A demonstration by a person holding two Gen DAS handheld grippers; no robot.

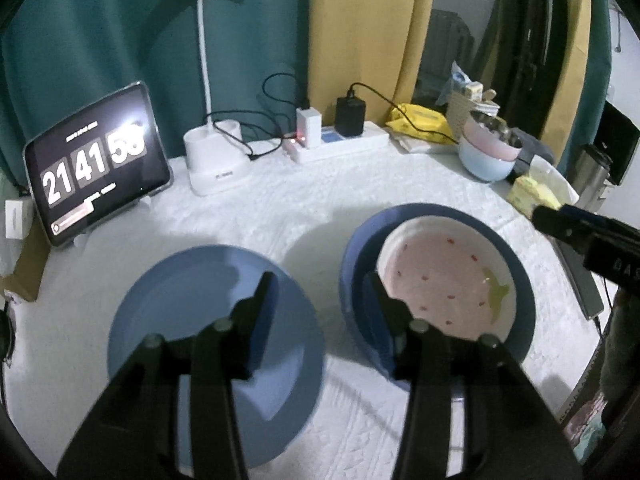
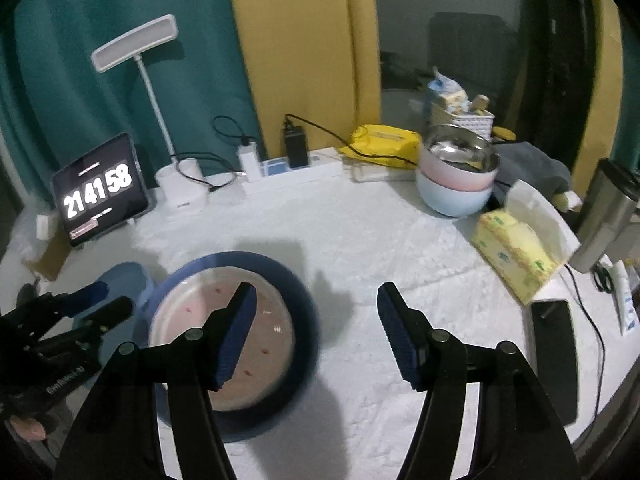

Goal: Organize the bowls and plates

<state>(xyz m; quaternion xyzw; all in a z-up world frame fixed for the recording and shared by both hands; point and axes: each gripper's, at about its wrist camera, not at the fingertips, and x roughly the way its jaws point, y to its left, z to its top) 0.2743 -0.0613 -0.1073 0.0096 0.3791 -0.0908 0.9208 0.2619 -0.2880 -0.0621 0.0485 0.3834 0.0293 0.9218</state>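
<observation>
Big blue bowl (image 1: 356, 264): it sits on the white surface (image 1: 280, 208) and has a pink plate (image 1: 444, 280) with small red dots lying inside it.
Blue plate (image 1: 192, 304): it lies flat on the surface just left of the big blue bowl, with nothing on it.
Stacked bowls (image 2: 456, 180): far back on the right, a shiny metal bowl sits in a pink bowl, and that sits in a light blue bowl.
Left claw (image 1: 320, 284): its fingers are apart and hold nothing. One finger is over the blue plate, the other is over the near rim of the big blue bowl.
Right claw (image 2: 316, 300): its fingers are wide apart and hold nothing. The left finger is in front of the pink plate, the right finger is over bare surface.
Hard to see: the near edge of the blue plate hides behind the left claw. In the right view only a small bit of that plate shows.
</observation>
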